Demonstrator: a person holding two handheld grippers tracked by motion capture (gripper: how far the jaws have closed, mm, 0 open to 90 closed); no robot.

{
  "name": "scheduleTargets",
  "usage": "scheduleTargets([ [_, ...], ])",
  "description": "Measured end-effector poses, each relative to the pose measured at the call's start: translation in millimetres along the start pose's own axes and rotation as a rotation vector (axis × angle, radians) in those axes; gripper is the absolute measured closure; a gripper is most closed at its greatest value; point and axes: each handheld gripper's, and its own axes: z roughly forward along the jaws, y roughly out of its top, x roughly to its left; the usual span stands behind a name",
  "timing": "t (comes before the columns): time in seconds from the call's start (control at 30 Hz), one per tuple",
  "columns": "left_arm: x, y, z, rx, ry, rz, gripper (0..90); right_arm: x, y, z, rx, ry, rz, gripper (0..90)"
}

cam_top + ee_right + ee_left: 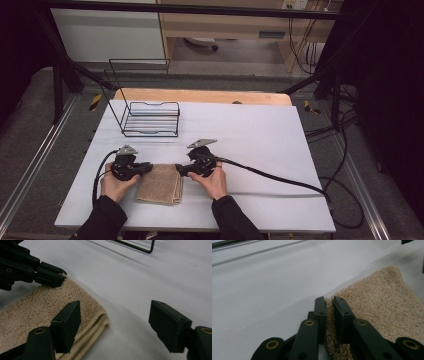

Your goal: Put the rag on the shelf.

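Left gripper view frames the left gripper point(329, 305) with its two black jaws drawn nearly together, a thin fold at the corner of the beige towel point(382, 302) being pinched between them. From the high view, this gripper point(145, 168) is seen at the towel's upper left corner, held by the left hand point(116, 184), with its cable looped down toward the table edge. The right gripper point(115, 322) is shown with its jaws spread wide; one jaw is poised over the towel's folded edge point(82, 322), the other over bare table, and nothing is held between them. In the high view it point(181, 170) is placed at the towel's upper right corner, gripped by the right hand point(214, 181). The towel point(160, 184) is laid folded flat between the two hands, near the front of the white table point(260, 140). Farther back on the left, a black wire rack point(150, 119) is set, well apart from the towel.
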Motion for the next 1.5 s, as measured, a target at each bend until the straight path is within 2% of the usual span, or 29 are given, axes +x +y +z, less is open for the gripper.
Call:
scheduleTargets([
  [0.2,0.3,-0.4,0.1,-0.003,-0.003,0.005,80.5,7.9,-0.2,16.4,0.018,0.019,0.022,42.5],
  [0.37,0.2,-0.2,0.1,-0.002,-0.002,0.007,80.5,8.5,-3.7,20.0,0.044,0.025,0.034,54.3],
  [0.4,0.2,-0.2,0.1,-0.002,-0.002,0.008,80.5,8.5,-3.7,20.0,0.044,0.025,0.034,54.3],
  [0.43,0.1,-0.2,0.1,-0.002,-0.002,0.009,80.4,8.8,-4.1,20.8,0.048,0.038,0.043,58.4],
  [0.7,0.0,-0.1,0.0,0.000,-0.003,0.008,80.5,10.2,-6.5,23.0,0.058,0.059,0.074,68.9],
  [0.73,0.6,-0.2,0.0,-0.003,-0.005,0.009,80.5,10.6,-6.7,22.9,0.063,0.064,0.085,72.4],
  [1.03,2.0,0.0,-0.6,-0.002,-0.018,0.002,81.7,9.6,-7.0,24.6,0.079,0.086,0.097,83.1],
  [1.3,4.7,1.6,-3.7,-0.004,-0.038,-0.014,84.1,9.1,-4.9,21.6,0.077,0.098,0.094,85.4],
  [1.5,6.1,3.0,-13.0,-0.044,-0.065,-0.022,84.4,11.4,-2.8,15.1,0.047,0.103,0.080,85.7],
])
